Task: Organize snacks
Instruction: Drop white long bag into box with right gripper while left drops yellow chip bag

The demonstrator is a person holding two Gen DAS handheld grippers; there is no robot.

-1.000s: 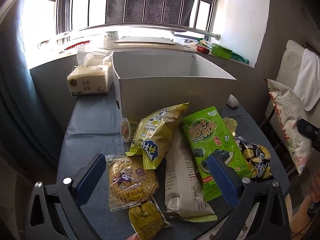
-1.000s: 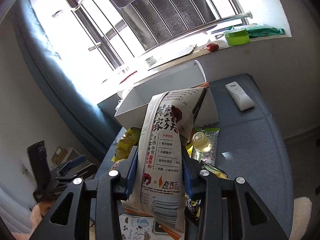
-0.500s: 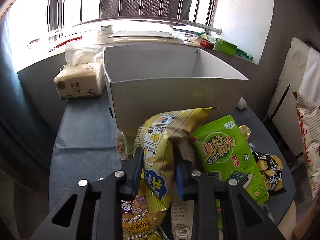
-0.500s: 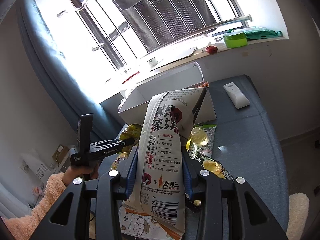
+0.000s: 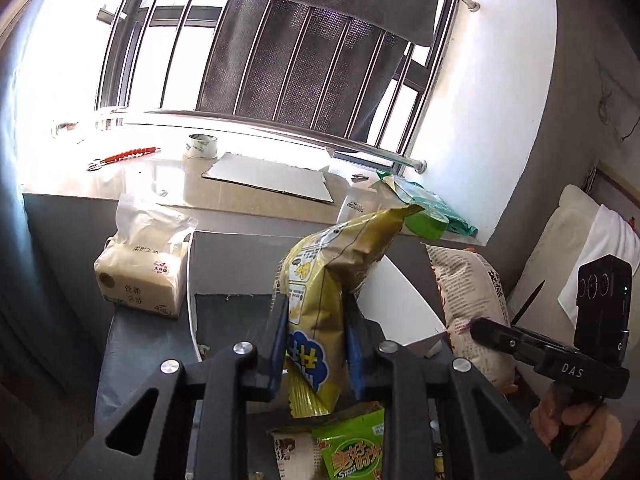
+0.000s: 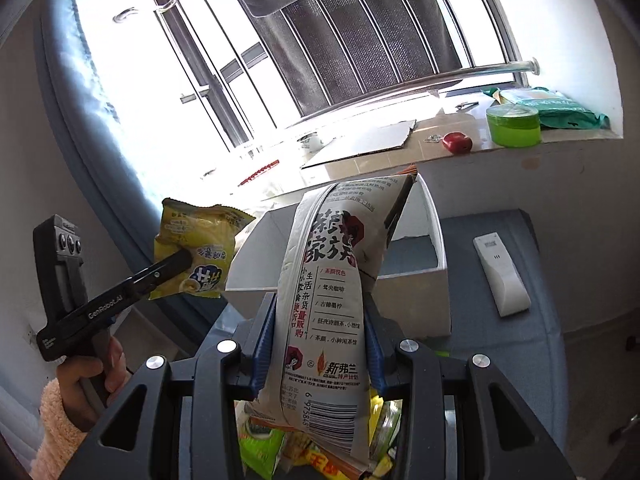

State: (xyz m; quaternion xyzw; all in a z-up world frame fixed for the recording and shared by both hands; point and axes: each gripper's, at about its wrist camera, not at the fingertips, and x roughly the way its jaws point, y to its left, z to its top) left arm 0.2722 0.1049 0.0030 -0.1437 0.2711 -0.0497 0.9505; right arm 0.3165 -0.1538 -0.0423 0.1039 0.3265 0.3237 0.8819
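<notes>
My left gripper (image 5: 316, 336) is shut on a yellow snack bag (image 5: 328, 280) and holds it upright in the air, over the near edge of the white open box (image 5: 400, 308). From the right wrist view the same yellow snack bag (image 6: 198, 248) hangs left of the white open box (image 6: 436, 248), pinched by the left gripper (image 6: 176, 262). My right gripper (image 6: 320, 344) is shut on a tall white snack bag (image 6: 332, 280) with black and red print, raised in front of the box. The white snack bag (image 5: 472, 300) also shows at the right of the left wrist view.
Below lie a green seaweed pack (image 5: 352, 448) and other snacks on the dark table (image 6: 540, 352). A tissue pack (image 5: 140, 276) stands left of the box, a white remote (image 6: 502, 276) lies to its right. The windowsill holds cardboard (image 5: 268, 176), tape, a green tub (image 6: 514, 124).
The left gripper shut on the yellow snack bag and lifted it off the pile toward the box. The right gripper carried the white bag closer to the box.
</notes>
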